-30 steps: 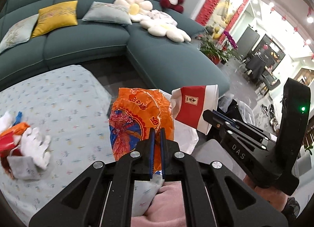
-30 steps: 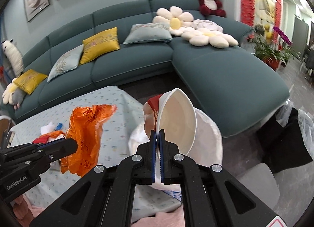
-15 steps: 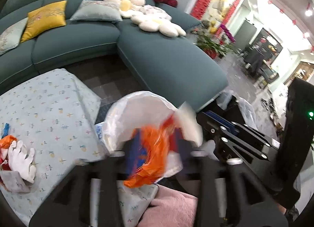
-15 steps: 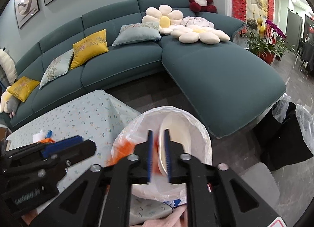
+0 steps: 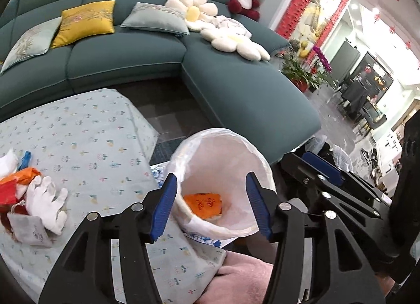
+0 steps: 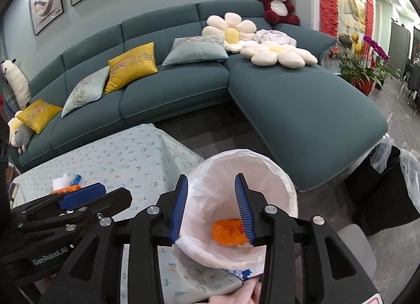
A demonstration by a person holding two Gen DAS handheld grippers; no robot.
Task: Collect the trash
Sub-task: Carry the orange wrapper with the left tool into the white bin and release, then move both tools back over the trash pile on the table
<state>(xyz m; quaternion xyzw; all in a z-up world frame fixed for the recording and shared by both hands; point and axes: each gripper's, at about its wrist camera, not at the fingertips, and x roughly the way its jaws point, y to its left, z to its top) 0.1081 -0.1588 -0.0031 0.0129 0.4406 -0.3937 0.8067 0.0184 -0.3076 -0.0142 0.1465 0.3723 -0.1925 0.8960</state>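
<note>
Both sets of fingers are spread wide and hold nothing. On the left gripper (image 5: 214, 205), one blue pad (image 5: 164, 208) sits to the left of the bin and the other to the right, so the bin's mouth shows right between them. The right gripper (image 6: 214, 208) is spread apart the same way above the same bin.

Down inside the white trash bin (image 5: 258, 162), below and between the fingers, lies an orange wrapper (image 5: 203, 205). It rests on the white bag that lines the bin. I think the fingers are wide because that is how you let trash drop.

More trash waits off to the left of the left fingers, well apart from them. It is a little pile (image 5: 29, 201) on the table (image 5: 86, 130): white gloves, something orange and red, and a small grey pouch. I think that pile comes next, so the job is not done yet.
</note>
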